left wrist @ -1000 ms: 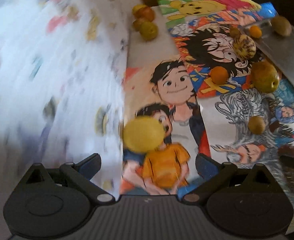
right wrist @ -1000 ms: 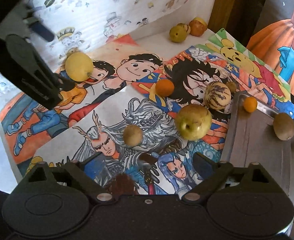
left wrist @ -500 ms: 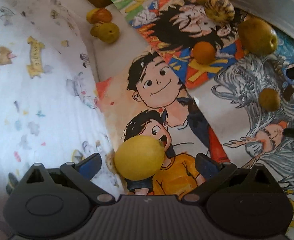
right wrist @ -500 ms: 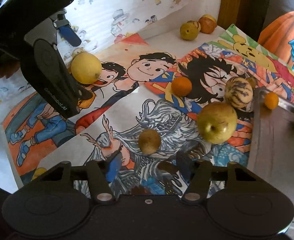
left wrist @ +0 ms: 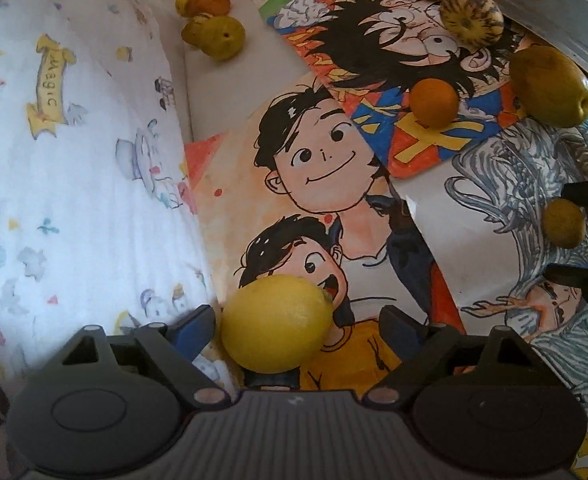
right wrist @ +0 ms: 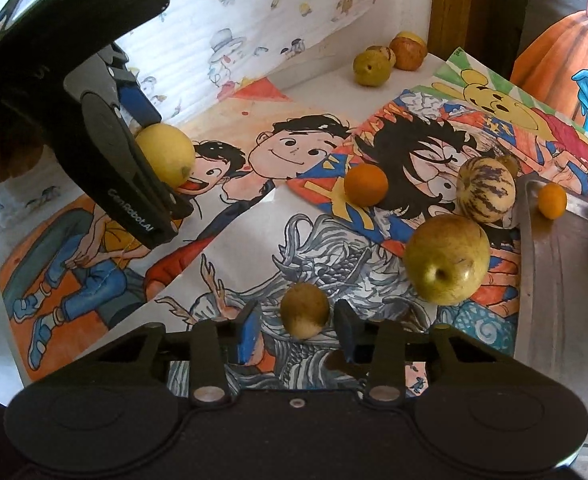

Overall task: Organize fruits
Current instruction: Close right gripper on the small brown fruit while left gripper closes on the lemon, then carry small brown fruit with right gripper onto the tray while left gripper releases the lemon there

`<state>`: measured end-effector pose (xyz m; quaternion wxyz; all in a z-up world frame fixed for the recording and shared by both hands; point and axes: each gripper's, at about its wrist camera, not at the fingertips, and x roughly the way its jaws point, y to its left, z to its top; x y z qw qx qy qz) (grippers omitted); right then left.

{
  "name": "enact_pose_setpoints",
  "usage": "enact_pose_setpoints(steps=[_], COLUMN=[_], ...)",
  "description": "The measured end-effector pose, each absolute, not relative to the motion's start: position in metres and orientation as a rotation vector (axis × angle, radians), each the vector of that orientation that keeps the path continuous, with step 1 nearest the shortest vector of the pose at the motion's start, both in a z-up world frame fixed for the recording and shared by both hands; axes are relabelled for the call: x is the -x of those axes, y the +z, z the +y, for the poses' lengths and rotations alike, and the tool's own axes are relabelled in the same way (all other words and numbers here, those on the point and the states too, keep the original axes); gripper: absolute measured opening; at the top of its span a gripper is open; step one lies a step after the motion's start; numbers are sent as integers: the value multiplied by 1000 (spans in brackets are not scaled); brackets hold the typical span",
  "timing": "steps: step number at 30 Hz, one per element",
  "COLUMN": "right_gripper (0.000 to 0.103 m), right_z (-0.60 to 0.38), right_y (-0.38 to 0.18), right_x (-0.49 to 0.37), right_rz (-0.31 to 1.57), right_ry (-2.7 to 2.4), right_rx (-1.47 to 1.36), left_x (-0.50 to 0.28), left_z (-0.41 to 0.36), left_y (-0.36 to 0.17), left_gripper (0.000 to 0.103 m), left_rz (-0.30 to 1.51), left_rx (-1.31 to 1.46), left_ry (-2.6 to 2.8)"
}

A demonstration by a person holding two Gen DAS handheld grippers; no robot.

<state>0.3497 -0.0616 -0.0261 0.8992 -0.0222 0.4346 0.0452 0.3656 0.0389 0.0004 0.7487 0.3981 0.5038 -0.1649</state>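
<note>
A yellow lemon (left wrist: pixel 276 322) lies on the cartoon posters (left wrist: pixel 326 184), between the fingers of my left gripper (left wrist: pixel 298 320). Those jaws are closing; the lemon sits near the left pad, with a gap on the right. In the right wrist view one of its fingers (right wrist: pixel 126 176) partly hides the same lemon (right wrist: pixel 166 154). A small brown-green fruit (right wrist: pixel 305 310) lies between the blue pads of my right gripper (right wrist: pixel 298 328). Its jaws are closing too, and thin gaps still show on both sides. The left wrist view shows that fruit (left wrist: pixel 564 224) too.
A green apple (right wrist: pixel 448 258), an orange (right wrist: pixel 366 184) and a striped melon (right wrist: pixel 486 190) lie on the posters. A metal tray (right wrist: pixel 554 280) at the right holds a small orange (right wrist: pixel 552 200). More fruit (right wrist: pixel 372 66) sits in the back corner by the papered wall (right wrist: pixel 254 20).
My right jaws have narrowed a lot around the small brown-green fruit. The left gripper has come down over the lemon and its jaws have begun to narrow.
</note>
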Motion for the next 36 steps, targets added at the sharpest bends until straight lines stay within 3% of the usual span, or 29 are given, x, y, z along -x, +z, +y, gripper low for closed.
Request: enact_pose_setpoints(steps=[10,16,36], right_gripper=[29,29,28], right_z=[-62,-63,-63], right_y=[-27,-27,-25], right_x=[-351,-350,-336], right_rz=[886,885,867], right_ry=[89,88,96], right_rx=[47,50,3], left_x=[-370,-374,-361], left_z=[37,37,41], left_y=[-5,-5,1], left_gripper=[84,66,65], left_rz=[1097,1066,1105], left_rx=[-876,-888,-788], left_ry=[-343,-308,-335])
